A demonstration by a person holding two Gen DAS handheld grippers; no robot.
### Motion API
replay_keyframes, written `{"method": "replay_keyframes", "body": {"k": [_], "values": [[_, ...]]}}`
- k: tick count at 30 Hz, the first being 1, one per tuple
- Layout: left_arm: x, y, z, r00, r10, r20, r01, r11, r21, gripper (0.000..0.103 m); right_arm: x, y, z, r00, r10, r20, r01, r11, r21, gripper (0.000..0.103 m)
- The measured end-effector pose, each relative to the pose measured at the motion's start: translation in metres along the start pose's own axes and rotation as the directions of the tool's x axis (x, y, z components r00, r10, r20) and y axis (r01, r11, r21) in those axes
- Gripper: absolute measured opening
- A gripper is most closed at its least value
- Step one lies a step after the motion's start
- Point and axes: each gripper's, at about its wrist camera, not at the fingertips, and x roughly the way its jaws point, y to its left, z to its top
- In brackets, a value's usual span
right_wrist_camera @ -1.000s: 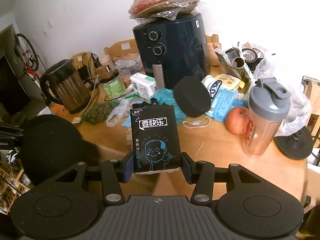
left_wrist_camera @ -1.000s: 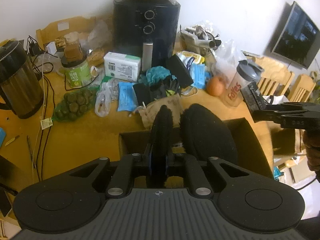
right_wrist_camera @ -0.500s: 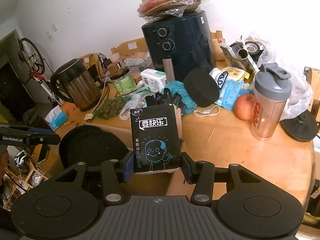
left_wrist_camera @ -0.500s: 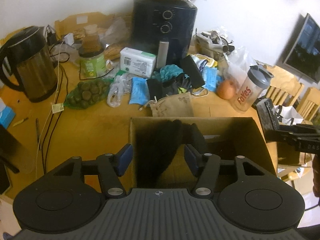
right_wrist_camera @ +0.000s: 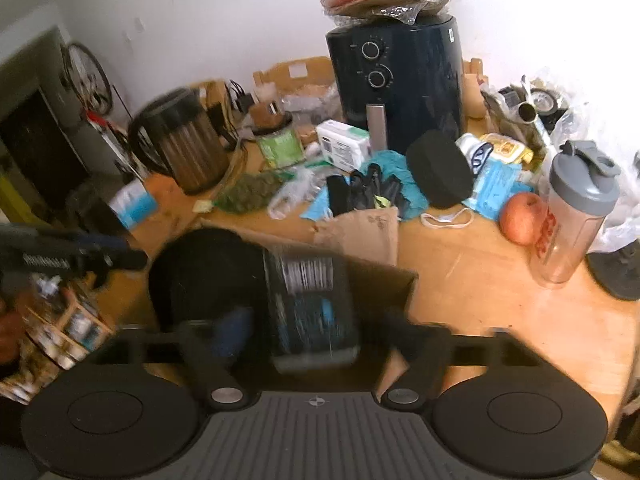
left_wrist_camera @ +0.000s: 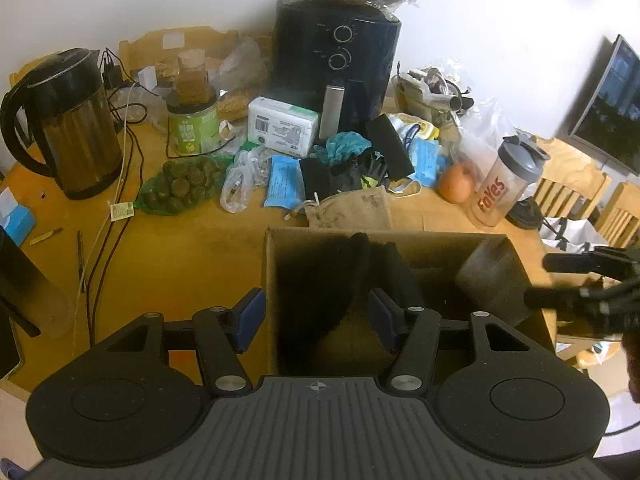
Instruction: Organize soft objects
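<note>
Over a crowded kitchen desk point(left_wrist_camera: 192, 264), I hold both grippers above an open cardboard box point(left_wrist_camera: 272, 280), the place I have chosen for the soft things because it stands at the near edge, within reach of both hands.

My left gripper point(left_wrist_camera: 314, 312) points steeply down into the box mouth, its blue-padded fingers point(left_wrist_camera: 250, 314) parted about halfway and touching nothing. Between and below them a black round foam pad point(left_wrist_camera: 340, 280) stands on edge inside the box, leaning against the box's dark interior; it rests there free of the fingers.

My right gripper point(right_wrist_camera: 308, 328) also tilts down over the box, from the opposite side. Its fingers are opening at this moment, and a black packet with blue print point(right_wrist_camera: 312, 304) sits between them, blurred, over the box interior. I judge it to be dropping free, since the pads stand clear of its sides; I cannot tell whether it has landed. In the left wrist view the same packet point(left_wrist_camera: 494, 280) shows as a grey smear at the box's right wall, with the right gripper's dark fingers point(left_wrist_camera: 560, 300) just beside it.

More soft goods wait beyond the box: another black foam disc point(right_wrist_camera: 440, 174) leaning near the air fryer point(right_wrist_camera: 400, 80), teal gloves point(left_wrist_camera: 344, 144), black gloves point(right_wrist_camera: 376, 192) and a burlap pouch point(left_wrist_camera: 352, 210) just behind the box's far wall. The apple point(right_wrist_camera: 522, 218) and shaker bottle point(right_wrist_camera: 576, 212) are hard goods, and I judge that they stay put.
</note>
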Motion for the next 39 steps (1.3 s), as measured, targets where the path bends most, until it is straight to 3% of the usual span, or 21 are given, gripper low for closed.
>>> {"method": "replay_keyframes", "body": {"k": [4, 13, 18, 20, 21, 22, 24, 27, 30, 36, 38, 39], "values": [[0.003, -0.003, 0.001, 1.0, -0.004, 0.009, 0.004, 1.0, 0.021, 0.056, 0.004, 0.008, -0.008, 1.0, -0.02, -0.021, 0.019, 0.999, -0.027, 0.099], [0.026, -0.017, 0.021, 1.0, -0.026, 0.005, 0.026, 0.997, 0.077, 0.054, -0.004, 0.0, -0.017, 0.999, -0.049, -0.009, 0.049, 0.998, 0.05, 0.1], [0.045, -0.022, 0.025, 0.999, 0.01, -0.036, -0.006, 0.992, 0.123, 0.052, -0.01, -0.004, -0.021, 0.997, -0.083, 0.003, 0.083, 0.994, 0.07, 0.1], [0.048, -0.02, 0.027, 0.999, 0.02, -0.049, -0.014, 0.993, 0.116, 0.038, -0.013, -0.006, -0.022, 0.996, -0.086, 0.012, 0.085, 0.993, 0.085, 0.1], [0.05, -0.019, 0.029, 0.998, 0.019, -0.06, -0.011, 0.993, 0.117, 0.022, -0.014, -0.007, -0.023, 0.996, -0.087, 0.016, 0.085, 0.992, 0.094, 0.1], [0.052, -0.018, 0.03, 0.997, 0.014, -0.079, -0.004, 0.993, 0.121, 0.015, -0.015, -0.008, -0.024, 0.996, -0.088, 0.018, 0.086, 0.991, 0.099, 0.1], [0.058, -0.018, 0.031, 0.993, 0.016, -0.119, 0.0, 0.991, 0.133, 0.013, -0.016, -0.008, -0.025, 0.996, -0.092, 0.02, 0.09, 0.99, 0.106, 0.1], [0.052, -0.021, 0.028, 0.994, 0.018, -0.111, 0.0, 0.987, 0.162, 0.011, -0.016, -0.008, -0.025, 0.995, -0.095, 0.021, 0.092, 0.99, 0.106, 0.1], [0.04, -0.025, 0.025, 0.997, -0.002, -0.074, 0.014, 0.985, 0.171, 0.011, -0.017, -0.006, -0.024, 0.995, -0.091, 0.029, 0.088, 0.991, 0.103, 0.1], [0.012, -0.033, 0.011, 0.994, -0.069, 0.089, 0.047, 0.974, 0.222, 0.011, -0.017, -0.001, -0.022, 0.996, -0.083, 0.043, 0.079, 0.992, 0.097, 0.1], [0.005, -0.037, 0.002, 0.983, -0.093, 0.158, 0.049, 0.964, 0.263, 0.016, -0.016, 0.001, -0.021, 0.996, -0.077, 0.043, 0.073, 0.993, 0.093, 0.1], [0.004, -0.041, -0.001, 0.98, -0.09, 0.178, 0.036, 0.958, 0.286, 0.023, -0.016, 0.002, -0.021, 0.996, -0.076, 0.041, 0.072, 0.993, 0.089, 0.1]]}}
